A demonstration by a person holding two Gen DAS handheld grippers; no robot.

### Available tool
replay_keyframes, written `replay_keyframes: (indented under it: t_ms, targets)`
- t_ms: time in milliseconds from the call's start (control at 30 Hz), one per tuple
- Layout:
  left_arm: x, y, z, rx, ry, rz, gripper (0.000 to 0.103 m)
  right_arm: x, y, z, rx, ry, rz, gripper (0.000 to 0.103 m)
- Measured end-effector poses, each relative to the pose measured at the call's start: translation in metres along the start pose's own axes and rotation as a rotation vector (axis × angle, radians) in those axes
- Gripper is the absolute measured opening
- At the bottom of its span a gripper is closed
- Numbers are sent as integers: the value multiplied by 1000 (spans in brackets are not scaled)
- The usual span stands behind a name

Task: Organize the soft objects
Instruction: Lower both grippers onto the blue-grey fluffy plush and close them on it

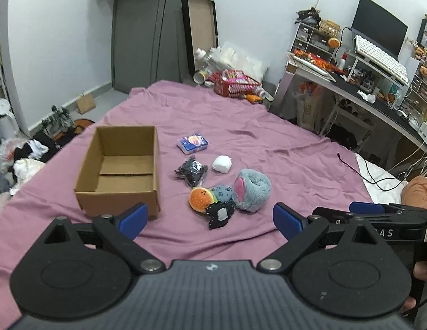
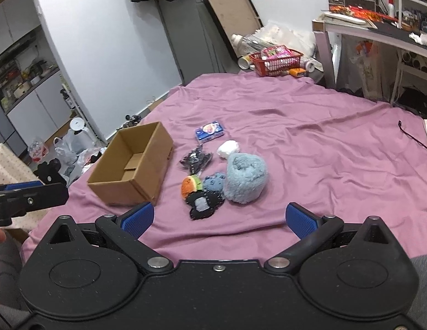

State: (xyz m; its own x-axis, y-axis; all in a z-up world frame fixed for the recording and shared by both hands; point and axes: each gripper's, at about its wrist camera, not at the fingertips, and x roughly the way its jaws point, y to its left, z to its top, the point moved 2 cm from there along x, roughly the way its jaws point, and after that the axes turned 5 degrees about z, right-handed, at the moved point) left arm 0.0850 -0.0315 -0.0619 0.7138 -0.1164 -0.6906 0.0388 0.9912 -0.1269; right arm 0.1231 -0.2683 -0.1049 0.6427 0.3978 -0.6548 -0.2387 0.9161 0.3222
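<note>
Box: one open cardboard box [image 1: 118, 167] sitting left on the wrinkled purple sheet [image 1: 268, 143];
Soft objects: six lying right of it, including one fluffy blue plush [image 1: 252, 189];
Tongs: left gripper [image 1: 209, 220] and right gripper [image 2: 219, 220] both gaping wide, holding nothing.

A red basket [image 2: 276, 61] of packets sits on the floor past the bed's far edge. A white keyboard [image 1: 381, 57] and dark monitor [image 1: 378, 26] occupy the desk [image 1: 378, 101].
</note>
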Motion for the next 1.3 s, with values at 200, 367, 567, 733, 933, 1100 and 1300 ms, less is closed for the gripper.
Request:
replay_keyframes:
  t_ms: [200,367,567,733,933,1100,1300]
  targets:
    - [33,-4,14,-2,21,-31,97,21,-20,10,49,10,-16,102]
    - [65,-8,25,22,63,-42,96,37,-37,19,105,11,-27,102]
    - [101,-23,31,59,88,-56,96,54,-60,27,175,2,-41,94]
    - [130,-35,31,75,119,-85,94,73,-74,27,202,23,-56,86]
    - [165,-43,35,39,172,-113,94,94,-91,25,256,16,-40,80]
    - [192,-52,35,39,208,-138,88,112,-106,21,317,35,-28,72]
    - [220,-62,31,5,279,-184,70,129,-114,18,384,40,10,60]
